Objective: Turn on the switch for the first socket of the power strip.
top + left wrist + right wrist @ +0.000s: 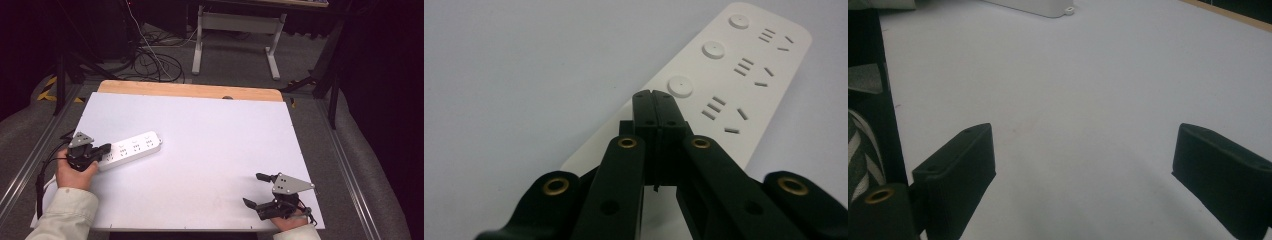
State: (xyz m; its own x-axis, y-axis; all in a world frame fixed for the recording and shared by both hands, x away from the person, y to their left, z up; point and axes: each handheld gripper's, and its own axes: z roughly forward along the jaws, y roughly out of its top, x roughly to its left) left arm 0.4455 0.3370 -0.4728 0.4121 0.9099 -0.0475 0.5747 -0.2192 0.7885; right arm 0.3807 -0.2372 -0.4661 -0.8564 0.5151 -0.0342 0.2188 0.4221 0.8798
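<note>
1. Nearest you, your right claw (254,189) sits at the near right corner of the white rectangular counter (210,150), jaws spread wide with nothing between them. In the right gripper view its two black pads (960,165) frame bare counter surface.

2. Your left claw (106,148) is at the near left, jaws pressed fully together. In the left gripper view the closed tips (655,107) rest over the near end of the long white plastic power strip (131,148). They seem to press on its top face rather than clamp it; whether they actually touch I cannot tell.

3. The power strip lies flat on the left half of the counter, running away from your left hand (75,172) towards the middle. It is well apart from the right claw.

4. Progress, as I judge it: you are at the start. The strip is steadied or prodded at one end, nothing is plugged into it, and the right claw has no part yet.

5. Counts — one power strip; three round buttons (680,85) along it, each beside a socket group, so three groups; two claws; one counter.

6. Farthest off, a bare wooden edge (190,91) shows along the counter's far side, with a white-legged table frame (240,30) and loose cables (155,60) on the floor beyond.
</note>
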